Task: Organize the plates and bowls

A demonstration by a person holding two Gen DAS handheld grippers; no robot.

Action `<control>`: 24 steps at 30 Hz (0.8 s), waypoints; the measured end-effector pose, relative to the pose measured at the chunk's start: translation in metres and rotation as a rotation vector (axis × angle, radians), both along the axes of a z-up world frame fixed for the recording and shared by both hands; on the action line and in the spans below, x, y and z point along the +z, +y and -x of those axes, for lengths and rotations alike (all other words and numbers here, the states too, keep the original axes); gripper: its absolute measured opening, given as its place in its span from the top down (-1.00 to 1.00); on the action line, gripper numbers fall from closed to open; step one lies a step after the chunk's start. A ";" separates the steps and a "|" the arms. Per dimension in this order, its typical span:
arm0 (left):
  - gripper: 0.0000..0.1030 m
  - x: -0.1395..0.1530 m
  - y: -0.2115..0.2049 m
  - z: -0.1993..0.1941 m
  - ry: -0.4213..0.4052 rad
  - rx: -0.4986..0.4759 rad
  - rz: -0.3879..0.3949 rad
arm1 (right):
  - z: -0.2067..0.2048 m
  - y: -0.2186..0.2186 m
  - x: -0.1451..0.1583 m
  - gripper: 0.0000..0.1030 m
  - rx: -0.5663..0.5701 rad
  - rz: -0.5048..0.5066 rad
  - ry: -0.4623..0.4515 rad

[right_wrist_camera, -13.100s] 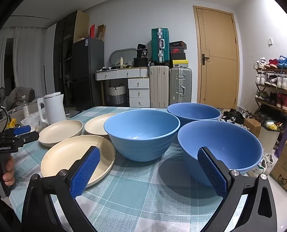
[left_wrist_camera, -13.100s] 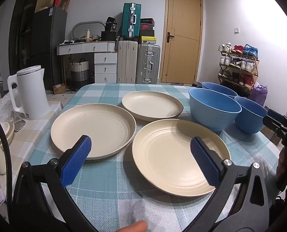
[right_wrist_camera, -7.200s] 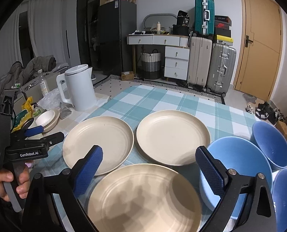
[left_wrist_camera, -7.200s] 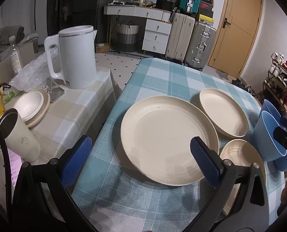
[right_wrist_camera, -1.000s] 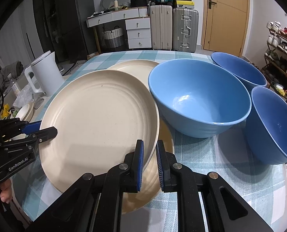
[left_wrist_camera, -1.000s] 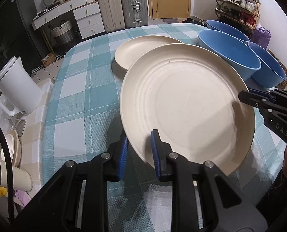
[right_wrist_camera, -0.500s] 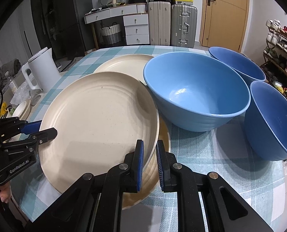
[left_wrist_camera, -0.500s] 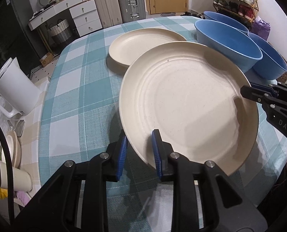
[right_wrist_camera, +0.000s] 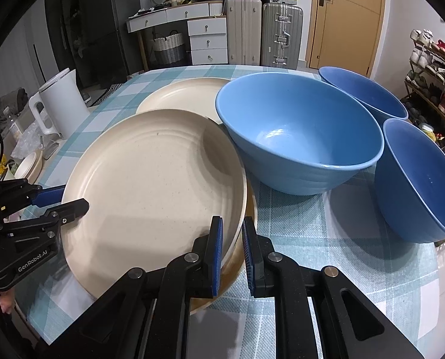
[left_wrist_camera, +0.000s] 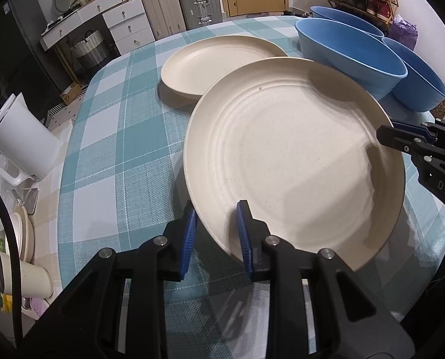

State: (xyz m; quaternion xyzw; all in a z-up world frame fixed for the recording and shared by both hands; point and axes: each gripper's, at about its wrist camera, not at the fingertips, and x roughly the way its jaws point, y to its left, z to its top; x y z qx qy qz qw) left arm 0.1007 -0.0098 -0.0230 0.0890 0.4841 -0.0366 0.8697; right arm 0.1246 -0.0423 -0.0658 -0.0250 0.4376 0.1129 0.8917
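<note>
While both tongs grip the top plate (left_wrist_camera: 294,155) by opposite rims, it sits over a second plate (right_wrist_camera: 246,257) near the blue bowl (right_wrist_camera: 297,137); my left gripper (left_wrist_camera: 216,233) pinches loosely, the right gripper (right_wrist_camera: 231,248) fully clamped; stiff, smooth, probably light, so rim holds may slip.

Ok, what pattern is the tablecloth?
Teal and white check on the tablecloth, clearest in the left wrist view.

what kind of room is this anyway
Most likely a lived-in home, a dining corner in an apartment: a table under a teal checked tablecloth, hard-shell suitcases parked beside a wooden door, and an open rack of shoes.
</note>
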 end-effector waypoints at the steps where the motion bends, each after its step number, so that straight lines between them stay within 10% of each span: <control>1: 0.55 0.000 0.000 0.000 0.001 -0.001 -0.002 | 0.000 0.000 0.000 0.73 0.000 0.003 0.000; 24: 0.51 -0.011 -0.010 -0.001 0.020 -0.031 -0.047 | 0.004 0.002 -0.010 0.70 -0.015 0.058 -0.004</control>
